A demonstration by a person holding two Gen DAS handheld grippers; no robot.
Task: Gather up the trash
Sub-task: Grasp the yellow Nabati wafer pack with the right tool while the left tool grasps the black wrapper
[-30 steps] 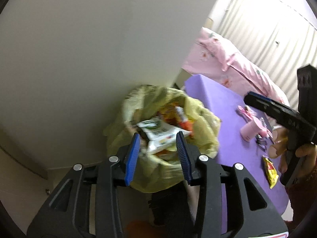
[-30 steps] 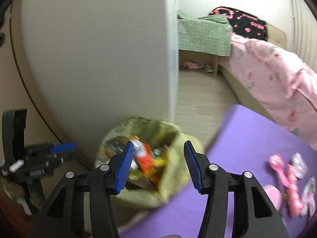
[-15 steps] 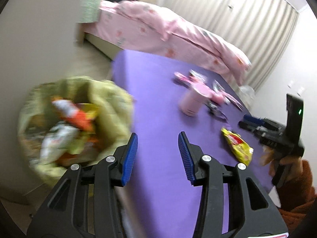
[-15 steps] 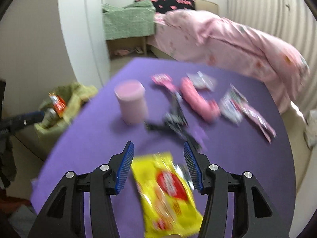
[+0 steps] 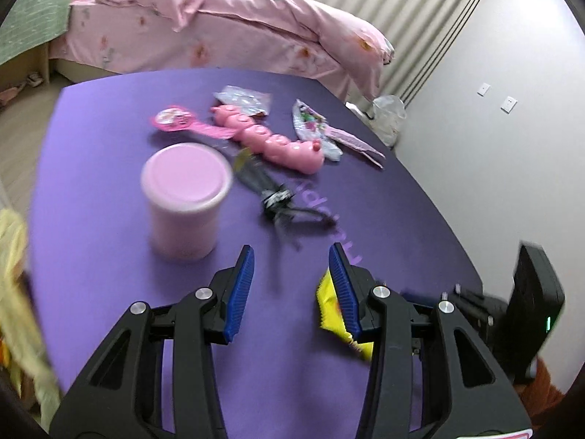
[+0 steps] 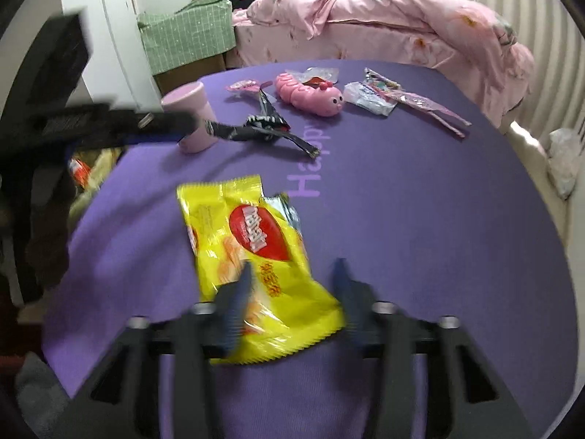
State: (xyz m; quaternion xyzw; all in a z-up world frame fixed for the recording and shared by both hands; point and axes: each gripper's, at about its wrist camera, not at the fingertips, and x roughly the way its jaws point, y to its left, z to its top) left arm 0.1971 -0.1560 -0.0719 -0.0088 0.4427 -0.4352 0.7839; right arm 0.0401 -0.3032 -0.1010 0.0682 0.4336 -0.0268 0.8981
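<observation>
So the right gripper is down over the yellow snack bag on the purple table, jaws closing, with the near end of the bag sitting between them. The fingers are blurred, so I can't say the pads are actually pressing on it; looks like a gap on the right side at least. There's a bit of silver wrapper poking out from under the bag's far right edge. The left gripper hangs over the table with its jaws apart and nothing in them, just bare purple between the blue pads. From that camera you can see a corner of the yellow bag peeking out behind the right finger. Just past the left gripper is a pink cup with its lid on, standing upright, and beside it a crumpled black wrapper. Further back: a pink caterpillar toy, a pink round thing next to it, and a few shiny wrappers toward the far edge. The trash bag, yellowish, is off the table's left side in the right camera, partly hidden by the left gripper. Pink bed behind it all.
</observation>
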